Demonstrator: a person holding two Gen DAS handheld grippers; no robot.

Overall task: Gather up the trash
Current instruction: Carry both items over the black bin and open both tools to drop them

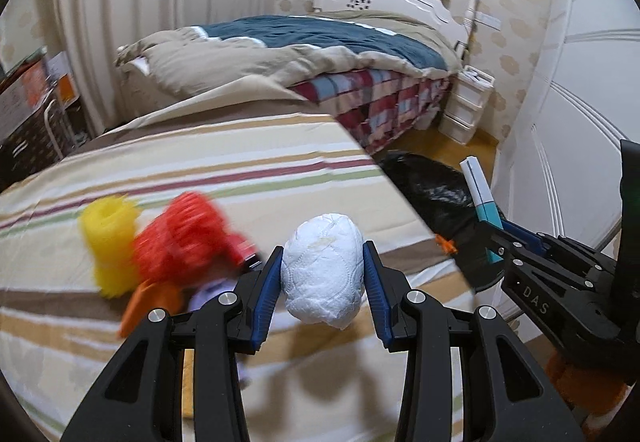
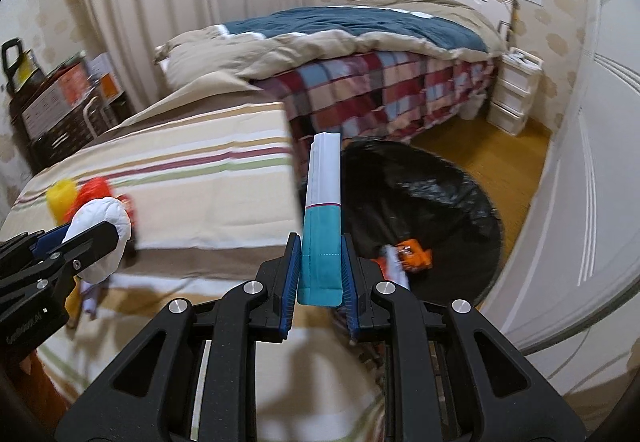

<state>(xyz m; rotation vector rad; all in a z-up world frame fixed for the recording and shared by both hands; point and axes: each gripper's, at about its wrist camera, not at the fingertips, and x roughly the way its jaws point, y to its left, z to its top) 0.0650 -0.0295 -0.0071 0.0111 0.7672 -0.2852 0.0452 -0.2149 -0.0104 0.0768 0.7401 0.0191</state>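
My left gripper (image 1: 323,262) is shut on a white crumpled wad (image 1: 323,266) that looks like a rolled diaper, held above the striped bed. It shows at the left edge of the right wrist view as the white wad (image 2: 106,226). My right gripper (image 2: 320,266) is shut on a flat teal and white carton (image 2: 323,218) that stands upright between the pads; the same carton (image 1: 480,188) appears at the right of the left wrist view. A black trash bag (image 2: 420,210) lies open on the floor beside the bed, with an orange wrapper (image 2: 416,258) in it.
Yellow (image 1: 108,238) and red (image 1: 184,238) net-like items and an orange scrap (image 1: 154,302) lie on the striped bedsheet (image 1: 240,170). A second bed with a plaid sheet (image 2: 380,94) stands behind. White drawers (image 2: 512,98), a white door (image 2: 592,202) at right, boxes (image 2: 52,102) at left.
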